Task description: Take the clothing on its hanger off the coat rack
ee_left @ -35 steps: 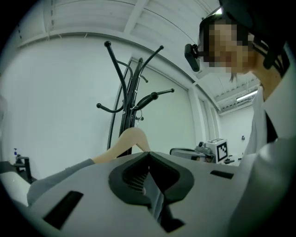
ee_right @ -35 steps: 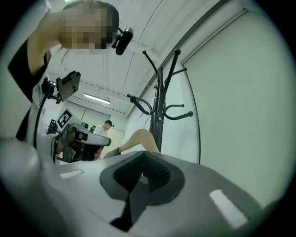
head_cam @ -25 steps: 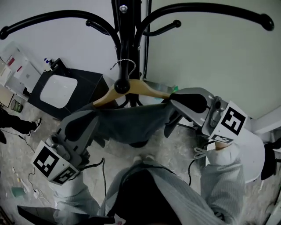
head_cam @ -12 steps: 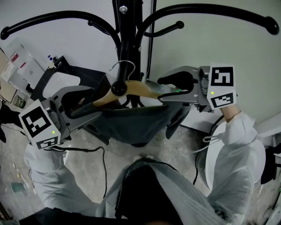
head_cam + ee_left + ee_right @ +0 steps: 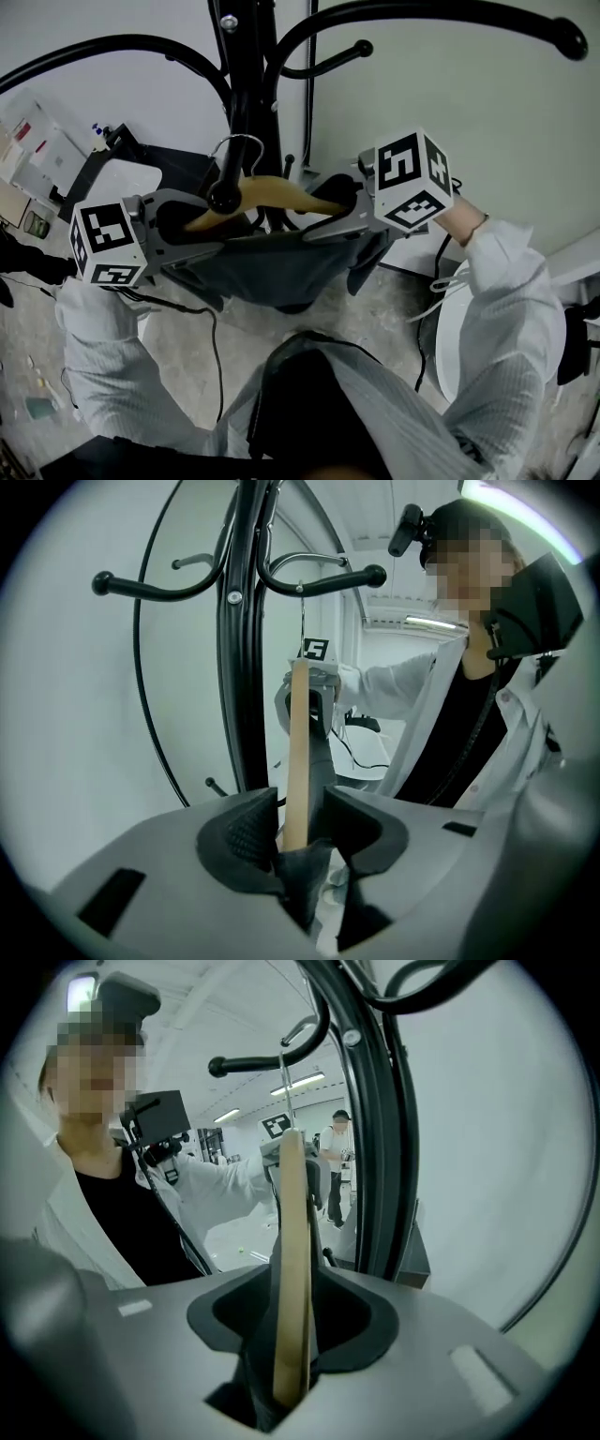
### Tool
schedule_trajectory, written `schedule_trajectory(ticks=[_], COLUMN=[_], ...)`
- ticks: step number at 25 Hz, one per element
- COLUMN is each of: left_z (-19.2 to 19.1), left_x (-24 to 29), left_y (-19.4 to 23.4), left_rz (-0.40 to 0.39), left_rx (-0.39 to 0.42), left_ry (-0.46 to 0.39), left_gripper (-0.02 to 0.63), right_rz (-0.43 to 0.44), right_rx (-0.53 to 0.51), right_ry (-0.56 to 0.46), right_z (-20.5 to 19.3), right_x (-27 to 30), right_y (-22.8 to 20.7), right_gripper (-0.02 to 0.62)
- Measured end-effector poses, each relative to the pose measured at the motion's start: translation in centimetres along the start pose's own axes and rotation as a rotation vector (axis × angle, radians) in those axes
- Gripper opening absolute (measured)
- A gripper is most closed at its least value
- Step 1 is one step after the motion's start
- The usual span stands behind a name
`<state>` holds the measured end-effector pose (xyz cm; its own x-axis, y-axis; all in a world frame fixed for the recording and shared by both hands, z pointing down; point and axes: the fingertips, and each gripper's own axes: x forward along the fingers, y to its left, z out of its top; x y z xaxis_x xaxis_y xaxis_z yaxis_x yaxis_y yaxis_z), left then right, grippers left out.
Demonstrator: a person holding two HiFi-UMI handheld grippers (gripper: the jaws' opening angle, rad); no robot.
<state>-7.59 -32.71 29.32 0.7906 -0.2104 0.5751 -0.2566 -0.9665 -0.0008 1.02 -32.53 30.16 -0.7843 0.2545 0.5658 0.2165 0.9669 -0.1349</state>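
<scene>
The wooden hanger [image 5: 272,190] with grey clothing [image 5: 272,267] draped over it is hung by its wire hook on a lower peg of the coat rack [image 5: 246,84]. Its ends are straddled, by the left gripper [image 5: 214,223] from nine o'clock and the right gripper [image 5: 323,214] from three, and both pairs of jaws are closing round wood and cloth, not yet pressing. Gripping is judged the step in hand. Next, a firm clamp and a lift toward twelve o'clock are called for, until the hook clears the peg.
</scene>
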Motion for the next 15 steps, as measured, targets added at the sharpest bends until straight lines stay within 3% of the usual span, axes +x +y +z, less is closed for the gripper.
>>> schedule_trajectory(ticks=[2, 4, 8, 12, 15], left_z=[0.2, 0.4, 0.2, 0.1, 2.3], left_x=[0.0, 0.1, 0.6, 0.7, 0.0], left_y=[-0.3, -0.4, -0.6, -1.4, -2.8], left_rz=[-0.009, -0.013, 0.016, 0.061, 0.061], left_rx=[-0.003, -0.004, -0.001, 0.044, 0.064], left_ry=[-0.019, -0.034, -0.035, 0.049, 0.046], left_gripper=[0.078, 0.049, 0.044, 0.044, 0.044], right_rz=[-0.017, -0.03, -0.065, -0.092, -0.116], right_rx=[-0.04, -0.047, -0.06, -0.07, -0.094], right_ry=[0.007, -0.002, 0.008, 0.041, 0.044], right_z=[0.0, 0.1, 0.0, 0.0, 1.1], right_x=[0.0, -0.1, -0.3, -0.7, -2.4], right_y=[0.2, 0.0, -0.1, 0.8, 2.4], right_gripper=[0.079, 0.015, 0.011, 0.009, 0.009])
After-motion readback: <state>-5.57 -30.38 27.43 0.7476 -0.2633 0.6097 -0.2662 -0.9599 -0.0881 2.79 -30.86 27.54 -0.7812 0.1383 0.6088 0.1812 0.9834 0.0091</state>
